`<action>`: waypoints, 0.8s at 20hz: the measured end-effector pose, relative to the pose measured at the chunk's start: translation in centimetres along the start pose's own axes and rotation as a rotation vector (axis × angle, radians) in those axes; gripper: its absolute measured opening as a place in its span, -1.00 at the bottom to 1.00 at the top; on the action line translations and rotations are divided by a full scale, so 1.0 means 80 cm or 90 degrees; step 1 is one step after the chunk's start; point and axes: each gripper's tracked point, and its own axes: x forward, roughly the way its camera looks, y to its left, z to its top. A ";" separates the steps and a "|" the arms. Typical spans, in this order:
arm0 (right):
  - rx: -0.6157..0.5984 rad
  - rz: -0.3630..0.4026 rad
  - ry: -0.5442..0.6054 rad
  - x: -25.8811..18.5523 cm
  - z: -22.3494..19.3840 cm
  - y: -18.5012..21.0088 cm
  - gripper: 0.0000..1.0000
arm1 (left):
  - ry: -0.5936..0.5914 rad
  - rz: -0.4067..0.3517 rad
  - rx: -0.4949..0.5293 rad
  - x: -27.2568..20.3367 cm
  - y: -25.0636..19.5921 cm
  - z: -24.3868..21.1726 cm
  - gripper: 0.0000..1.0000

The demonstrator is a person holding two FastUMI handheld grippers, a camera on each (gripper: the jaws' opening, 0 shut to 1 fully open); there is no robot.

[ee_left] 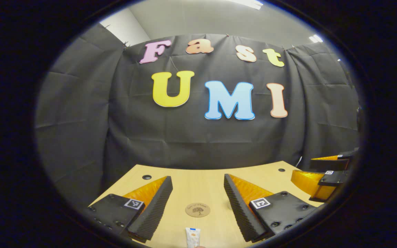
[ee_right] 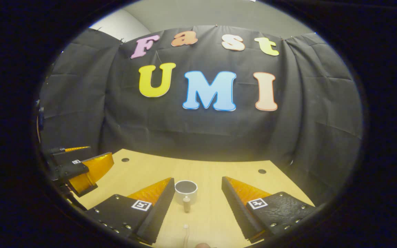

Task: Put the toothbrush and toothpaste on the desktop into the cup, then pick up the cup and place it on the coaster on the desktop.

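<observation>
Wooden and pale, the desk (ee_left: 198, 182) lies under both of your claws, and nothing is gripped yet. Your left claw (ee_left: 198, 187) hangs released above the desk with its two fingers spread wide. Between them, on the desk, sits the round brown coaster (ee_left: 197, 209). Nearer to you than the coaster, at the bottom edge of the left gripper view, lies the toothpaste (ee_left: 193, 237), a white tube pointing toward the coaster but apart from it. At the far right of that view you can see your other claw held off to the side.

Your right claw (ee_right: 198, 189) is likewise released, fingers wide apart. Between them stands the cup (ee_right: 186, 191), white outside and dark inside, upright on the desk with its handle turned toward you. Nearer than the cup, close to the bottom edge, lies the toothbrush (ee_right: 185, 234), a thin white stick pointing toward the cup without touching it. Your left claw shows at the left side of the right gripper view.
</observation>
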 end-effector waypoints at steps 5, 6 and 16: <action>0.010 0.020 0.140 0.013 -0.069 0.013 0.72 | 0.117 0.002 0.000 0.015 0.004 -0.069 0.87; 0.012 0.025 0.167 0.013 -0.084 0.017 0.72 | 0.147 0.003 -0.002 0.016 0.006 -0.086 0.93; 0.039 0.049 0.344 0.019 -0.164 0.031 0.72 | 0.371 0.004 -0.012 0.025 0.011 -0.207 0.94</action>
